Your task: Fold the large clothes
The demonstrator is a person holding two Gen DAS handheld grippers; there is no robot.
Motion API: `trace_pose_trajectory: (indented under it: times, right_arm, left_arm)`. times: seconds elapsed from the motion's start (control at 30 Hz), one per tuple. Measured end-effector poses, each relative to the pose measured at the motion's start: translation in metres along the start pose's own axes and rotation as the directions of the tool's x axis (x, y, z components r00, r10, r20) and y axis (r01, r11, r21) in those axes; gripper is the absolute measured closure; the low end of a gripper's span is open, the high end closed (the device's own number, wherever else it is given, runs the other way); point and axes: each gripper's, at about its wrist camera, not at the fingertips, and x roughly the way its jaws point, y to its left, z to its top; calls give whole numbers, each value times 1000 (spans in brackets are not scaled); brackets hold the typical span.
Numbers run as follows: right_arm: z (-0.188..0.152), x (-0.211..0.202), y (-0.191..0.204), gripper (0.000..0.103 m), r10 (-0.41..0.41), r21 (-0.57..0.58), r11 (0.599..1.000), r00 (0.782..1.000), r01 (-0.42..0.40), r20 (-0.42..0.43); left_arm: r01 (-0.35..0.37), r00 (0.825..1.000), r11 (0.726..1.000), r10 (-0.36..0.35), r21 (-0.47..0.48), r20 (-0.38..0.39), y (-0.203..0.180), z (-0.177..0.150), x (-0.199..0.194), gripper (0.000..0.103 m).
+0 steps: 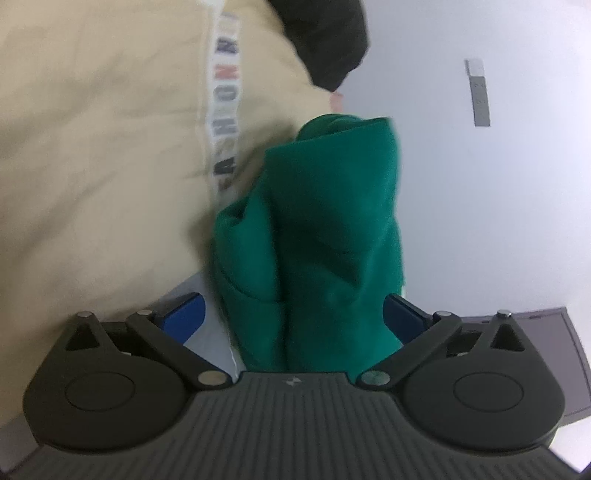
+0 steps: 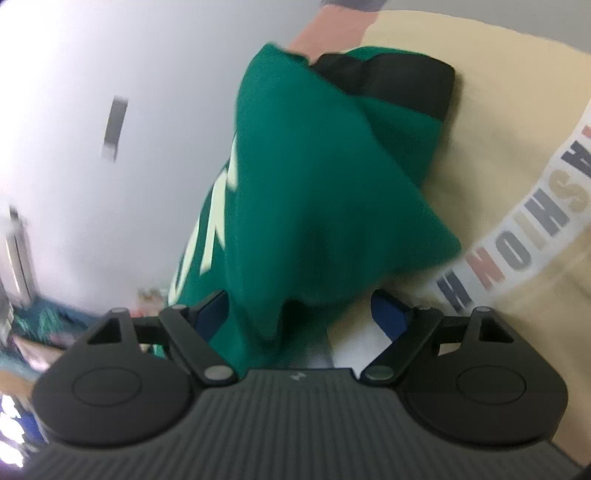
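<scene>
A green garment (image 1: 325, 229) with pale lettering (image 2: 218, 221) is held up in the air, bunched between both grippers. In the left wrist view its folds fill the gap of my left gripper (image 1: 291, 314), whose blue pads (image 1: 184, 314) stand wide apart on either side. In the right wrist view it hangs between the blue pads (image 2: 391, 314) of my right gripper (image 2: 299, 314), also set wide. Whether either gripper pinches the cloth is hidden by the fabric.
The person's beige shirt (image 1: 92, 147) with a lettered strip (image 2: 517, 236) is close behind the garment. A black sleeve (image 1: 325, 40) and a hand (image 2: 325, 33) show at the top. A white wall (image 1: 498, 203) is behind, cluttered items (image 2: 33, 325) below.
</scene>
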Motion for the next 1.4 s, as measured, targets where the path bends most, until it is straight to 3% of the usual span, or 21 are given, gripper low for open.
trace_pose_trajectory:
  times: [0.1, 0.2, 0.37, 0.47, 0.63, 0.8, 0.87, 0.93, 1.1, 1.33, 1.4]
  right_arm:
    - [6, 11, -4, 17, -7, 35, 999, 1000, 6, 25]
    - [8, 20, -4, 16, -16, 36, 999, 999, 15, 43]
    - [11, 28, -1, 15, -26, 19, 1000, 998, 25, 56]
    - [12, 27, -4, 15, -18, 12, 1000, 998, 17, 62]
    - [8, 32, 6, 16, -38, -63, 997, 997, 42, 60]
    - [7, 31, 6, 15, -31, -81, 996, 997, 36, 64]
    - [10, 32, 6, 11, -31, -75, 997, 998, 36, 59]
    - [11, 30, 4, 5, -31, -62, 998, 999, 33, 44]
    - [16, 28, -1, 4, -41, 8, 999, 998, 40, 45]
    - [20, 46, -2, 4, -53, 12, 999, 991, 52, 119]
    - [21, 45, -2, 15, -32, -25, 999, 993, 35, 116]
  left_arm:
    - [2, 999, 1000, -2, 1, 37, -2, 0, 6, 0]
    - [31, 999, 999, -31, 33, 28, -7, 3, 18, 0]
    - [66, 997, 998, -66, 6, 29, -8, 11, 31, 0]
    - [49, 998, 999, -49, 24, 25, -13, 17, 41, 0]
    - [71, 995, 994, -65, -83, 71, -3, 28, 58, 0]
    - [69, 996, 995, -65, -74, 59, -5, 38, 69, 0]
    - [85, 993, 995, -81, -45, 85, -8, 38, 70, 6]
    - [47, 994, 999, -47, 5, 96, -12, 37, 75, 21]
    - [35, 996, 999, -35, 4, 86, -8, 41, 78, 44]
    - [32, 996, 998, -36, 48, 81, -12, 41, 76, 56]
    - [46, 996, 997, -50, 63, 69, -13, 41, 75, 56]
